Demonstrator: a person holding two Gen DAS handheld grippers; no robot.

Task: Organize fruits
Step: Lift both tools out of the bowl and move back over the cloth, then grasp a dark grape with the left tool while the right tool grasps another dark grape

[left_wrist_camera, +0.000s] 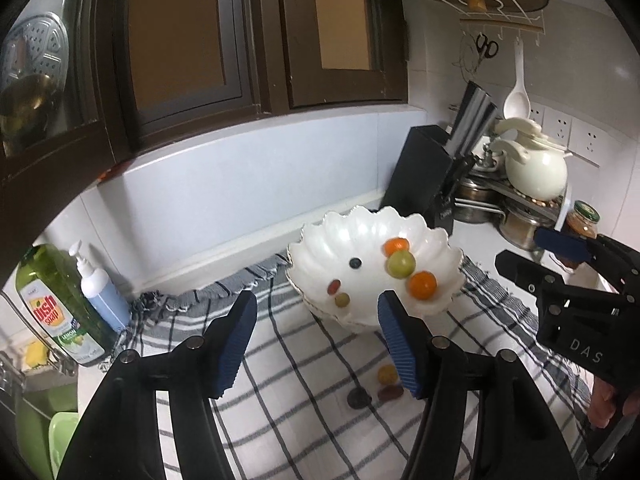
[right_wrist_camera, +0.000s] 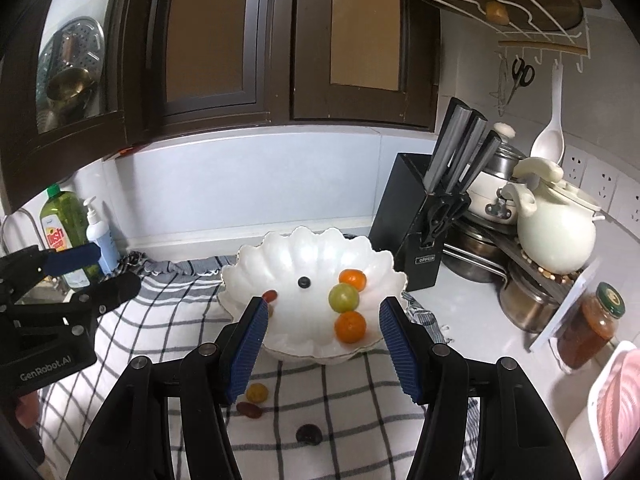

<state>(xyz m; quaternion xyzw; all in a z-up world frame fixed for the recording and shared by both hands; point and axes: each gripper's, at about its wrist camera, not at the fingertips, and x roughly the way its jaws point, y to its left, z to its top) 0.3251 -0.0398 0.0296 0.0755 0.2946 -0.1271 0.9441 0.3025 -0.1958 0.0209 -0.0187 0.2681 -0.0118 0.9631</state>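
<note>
Jaws of both grippers, left gripper [left_wrist_camera: 316,344] and right gripper [right_wrist_camera: 322,344], apart and empty, tilted down toward shell bowl [right_wrist_camera: 304,252].

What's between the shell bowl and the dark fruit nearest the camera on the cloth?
In the right wrist view, only bare checked cloth between the shell bowl and the dark fruit.

Dark wooden window frames [right_wrist_camera: 280,60], pale tiled wall [right_wrist_camera: 256,184], white countertop [right_wrist_camera: 472,320], wall sockets [right_wrist_camera: 600,184]

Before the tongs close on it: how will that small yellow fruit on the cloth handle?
The yellow fruit looks round and smooth, so it may roll or squirt from the ribbed pads. It is small beside the open right tongs, so probably light and soft. The checked cloth should damp rolling somewhat.
</note>
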